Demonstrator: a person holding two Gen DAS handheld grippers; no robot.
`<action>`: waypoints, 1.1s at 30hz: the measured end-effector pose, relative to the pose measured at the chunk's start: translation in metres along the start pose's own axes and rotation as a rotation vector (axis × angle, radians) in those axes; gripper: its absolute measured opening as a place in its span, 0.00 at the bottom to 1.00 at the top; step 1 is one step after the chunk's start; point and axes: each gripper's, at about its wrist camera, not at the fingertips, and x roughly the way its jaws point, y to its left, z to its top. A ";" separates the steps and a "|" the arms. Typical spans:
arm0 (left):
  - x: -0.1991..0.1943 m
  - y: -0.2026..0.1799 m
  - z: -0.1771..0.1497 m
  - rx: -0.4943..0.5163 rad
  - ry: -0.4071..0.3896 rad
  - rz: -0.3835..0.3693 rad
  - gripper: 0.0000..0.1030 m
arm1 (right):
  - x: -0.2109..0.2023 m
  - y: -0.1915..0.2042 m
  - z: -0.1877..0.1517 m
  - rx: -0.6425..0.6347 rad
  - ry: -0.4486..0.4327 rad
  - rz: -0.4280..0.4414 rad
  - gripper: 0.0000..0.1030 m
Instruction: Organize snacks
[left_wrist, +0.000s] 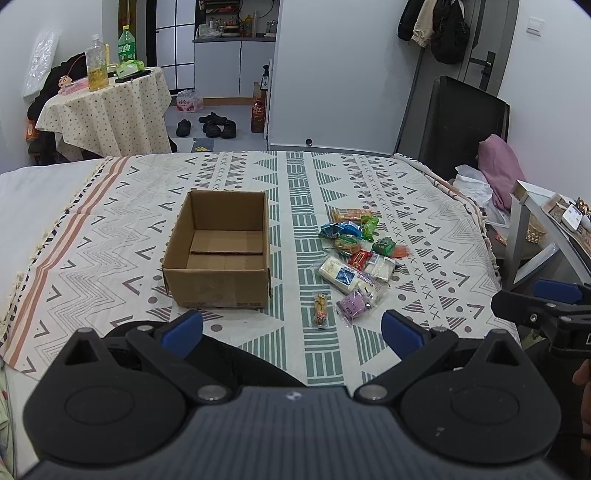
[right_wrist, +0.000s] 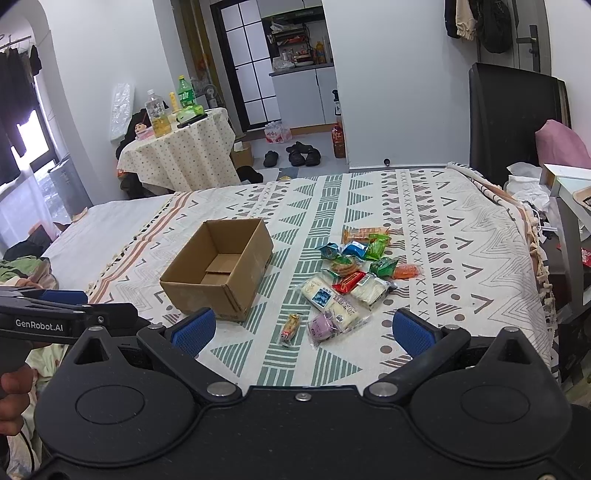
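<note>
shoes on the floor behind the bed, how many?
3 visible: one black shoe alone on the left, two more huddled to its right. A fourth may be hidden among them.

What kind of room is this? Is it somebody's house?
Most likely a small apartment where someone lives. The snacks and cardboard box sit on a bed with a patterned blanket, shoes lie on the floor, and a kitchen nook shows behind.

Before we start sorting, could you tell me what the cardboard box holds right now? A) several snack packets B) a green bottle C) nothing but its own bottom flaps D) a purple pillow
C: the cardboard box shows only bare flaps inside, while the snack packets lie beside it on the blanket.
</note>
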 end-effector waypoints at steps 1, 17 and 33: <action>0.001 0.000 0.001 0.001 -0.001 0.000 0.99 | 0.000 0.001 -0.001 -0.001 0.001 -0.002 1.00; 0.022 -0.002 0.005 0.002 0.014 -0.001 0.99 | 0.012 -0.011 0.003 0.000 0.021 -0.017 1.00; 0.069 -0.012 0.013 -0.021 0.053 -0.011 0.99 | 0.047 -0.040 0.001 0.048 0.058 -0.010 1.00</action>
